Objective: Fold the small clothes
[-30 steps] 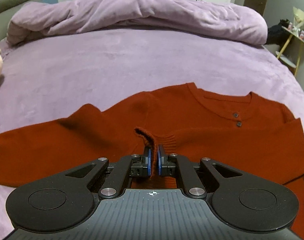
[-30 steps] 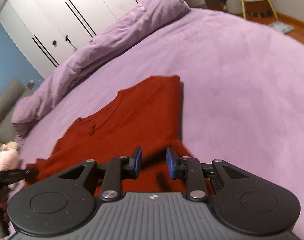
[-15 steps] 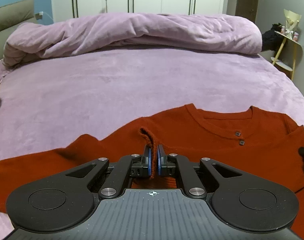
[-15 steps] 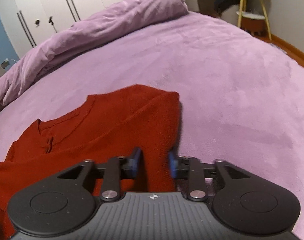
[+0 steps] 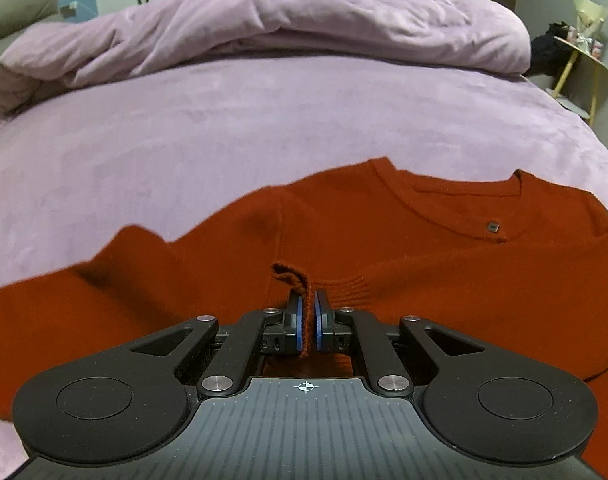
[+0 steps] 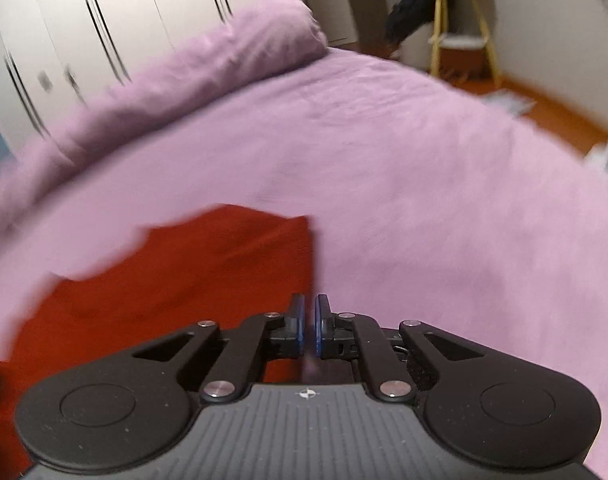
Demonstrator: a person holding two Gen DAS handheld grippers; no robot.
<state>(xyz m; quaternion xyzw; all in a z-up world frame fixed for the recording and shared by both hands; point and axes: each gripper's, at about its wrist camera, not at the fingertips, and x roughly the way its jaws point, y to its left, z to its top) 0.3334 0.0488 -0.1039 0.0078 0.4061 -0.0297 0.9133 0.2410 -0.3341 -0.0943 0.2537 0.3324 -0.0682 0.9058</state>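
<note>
A rust-red knit sweater (image 5: 384, 240) lies on the purple bed, its neckline with a small dark button (image 5: 492, 227) at the far right. My left gripper (image 5: 308, 308) is shut on a pinched fold of the sweater's ribbed edge (image 5: 291, 276), which sticks up between the blue pads. In the right wrist view, which is blurred, the sweater (image 6: 183, 280) lies left of centre. My right gripper (image 6: 308, 316) has its jaws nearly closed at the sweater's right edge; whether cloth is between the pads is not clear.
The purple bedspread (image 5: 263, 128) stretches away beyond the sweater. A rolled purple duvet (image 5: 263, 32) lies across the far end. White wardrobes (image 6: 103, 20) stand behind it. A yellow-legged side table (image 6: 460, 24) stands right of the bed, over orange floor.
My right gripper has closed from open at the sweater's right edge and swung right. My left gripper keeps its hold on the fold, and the neckline now sits farther from it.
</note>
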